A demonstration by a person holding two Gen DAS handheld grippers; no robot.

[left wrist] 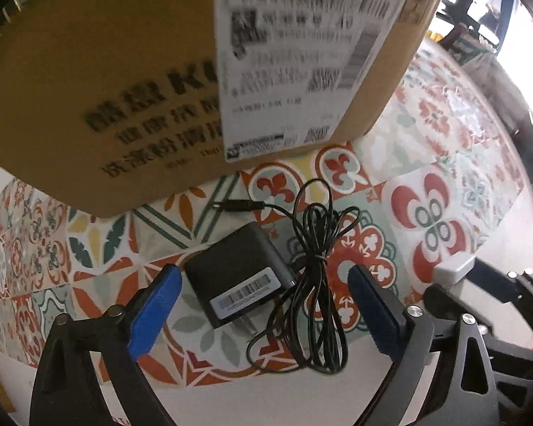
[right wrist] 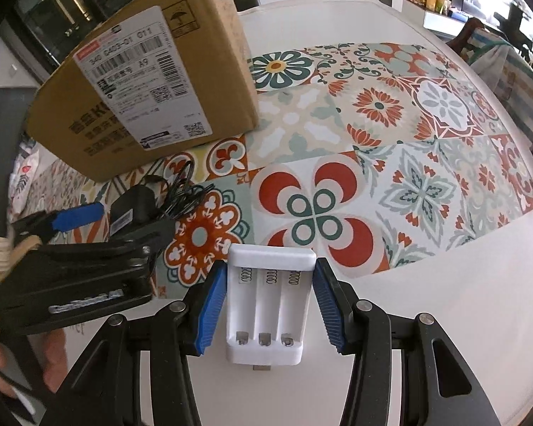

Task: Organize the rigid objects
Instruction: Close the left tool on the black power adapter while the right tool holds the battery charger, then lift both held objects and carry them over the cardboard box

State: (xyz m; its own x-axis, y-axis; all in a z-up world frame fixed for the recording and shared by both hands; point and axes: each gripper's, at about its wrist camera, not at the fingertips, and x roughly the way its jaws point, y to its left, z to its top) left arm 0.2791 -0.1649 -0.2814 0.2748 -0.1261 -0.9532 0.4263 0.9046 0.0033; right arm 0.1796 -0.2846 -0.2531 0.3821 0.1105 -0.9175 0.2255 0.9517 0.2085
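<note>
On the patterned table mat (right wrist: 391,135), a cardboard box (right wrist: 209,49) is stood, its white shipping label (right wrist: 138,81) showing barcodes, "A9" and "011"; other print is too blurred to be read. Below it, a black power adapter (left wrist: 238,273) with bundled cable (left wrist: 316,284) is straddled by the wide-spread left gripper (left wrist: 263,301), untouched. A white battery charger (right wrist: 270,305) is clamped by the right gripper (right wrist: 270,305).

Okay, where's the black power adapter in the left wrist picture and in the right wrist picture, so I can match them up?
Left wrist: the black power adapter lies low in the centre, between the open left tongs.
Right wrist: it sits at middle left, partly hidden behind the left tongs.
Shared landmark: the cardboard box just beyond it.
</note>
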